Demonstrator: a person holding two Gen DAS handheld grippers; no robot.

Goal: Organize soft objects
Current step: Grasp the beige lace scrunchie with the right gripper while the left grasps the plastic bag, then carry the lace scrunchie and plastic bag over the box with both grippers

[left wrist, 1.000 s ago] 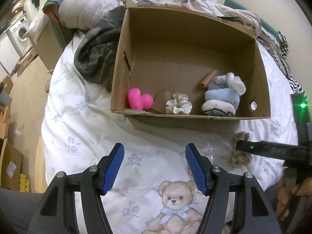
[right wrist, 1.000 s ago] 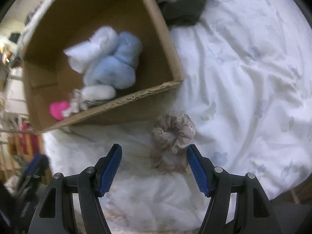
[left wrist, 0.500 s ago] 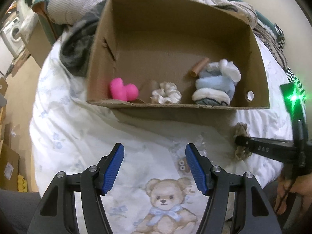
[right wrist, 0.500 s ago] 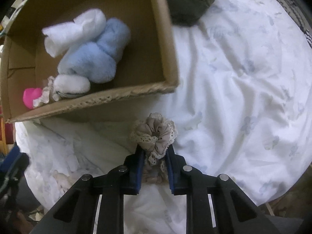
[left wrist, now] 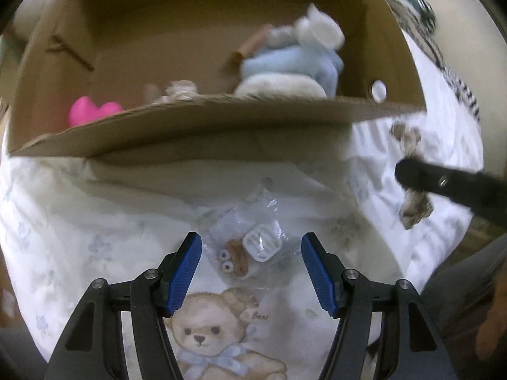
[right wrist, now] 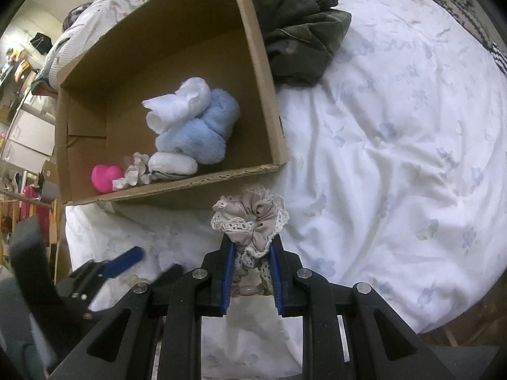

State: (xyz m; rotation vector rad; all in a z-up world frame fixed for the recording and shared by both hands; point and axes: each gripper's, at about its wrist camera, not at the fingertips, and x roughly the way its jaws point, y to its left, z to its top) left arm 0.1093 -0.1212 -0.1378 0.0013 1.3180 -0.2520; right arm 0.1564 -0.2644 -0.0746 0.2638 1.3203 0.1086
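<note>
In the right wrist view my right gripper (right wrist: 250, 247) is shut on a beige scrunchie with lace trim (right wrist: 253, 218), held just above the bedsheet near the cardboard box (right wrist: 263, 72). The same scrunchie (left wrist: 408, 145) hangs from that gripper's black arm in the left wrist view. My left gripper (left wrist: 250, 259) is open, low over a clear plastic packet (left wrist: 250, 240) holding small toy parts, which lies between the blue pads untouched. Inside the box sit a blue and white plush bundle (right wrist: 193, 126), a pale scrunchie (right wrist: 134, 172) and a pink heart (right wrist: 103, 175).
The box rests on a white flowered bedsheet (right wrist: 396, 158) with a teddy bear print (left wrist: 206, 332). Dark green clothing (right wrist: 301, 28) is piled behind the box's right corner. The bed's edge curves away at the right and bottom. The left gripper (right wrist: 123, 262) shows blurred at lower left.
My right gripper shut on the beige scrunchie and lifted it off the sheet. My left gripper dropped and moved forward until the plastic packet came between its open jaws.
</note>
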